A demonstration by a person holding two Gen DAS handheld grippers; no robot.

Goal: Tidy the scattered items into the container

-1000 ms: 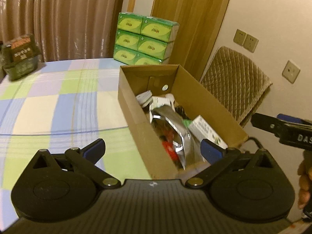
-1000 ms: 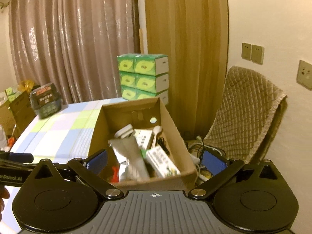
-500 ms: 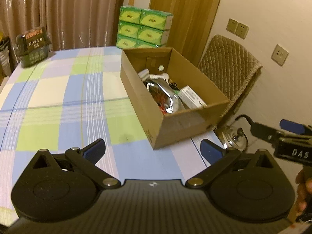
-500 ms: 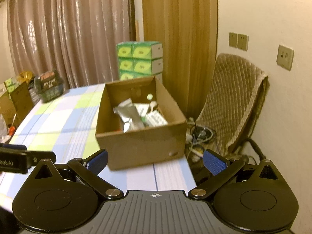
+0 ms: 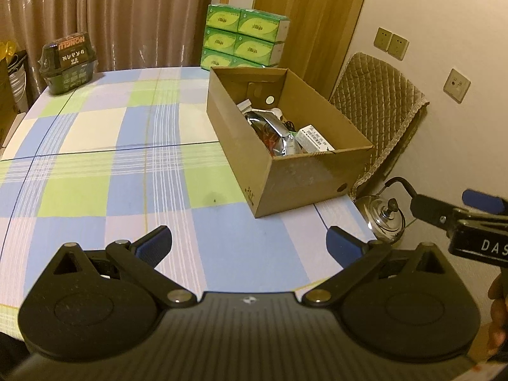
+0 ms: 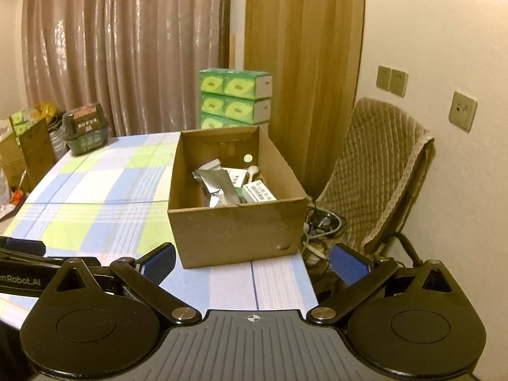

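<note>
An open cardboard box [image 5: 304, 177] stands at the right edge of the checked tablecloth; it also shows in the right wrist view [image 6: 235, 231]. Inside lie a silver foil pouch [image 5: 276, 130], a white carton [image 5: 314, 139] and other small items; the pouch [image 6: 219, 184] and the carton [image 6: 258, 192] show from the right too. My left gripper [image 5: 249, 241] is open and empty, well in front of the box above the table. My right gripper [image 6: 254, 258] is open and empty, in front of the box's near wall. The right gripper's body shows at the left view's right edge [image 5: 463, 225].
The checked tablecloth [image 5: 111, 158] covers the table. A dark green basket [image 5: 68, 60] sits at the far left corner. Stacked green tissue packs [image 5: 244, 38] stand behind the box. A padded chair [image 6: 381, 165], a kettle [image 5: 385, 216] and cables lie to the right, off the table.
Both grippers have pulled back and up from the box, which now looks smaller and farther away. Both stay open and empty.
</note>
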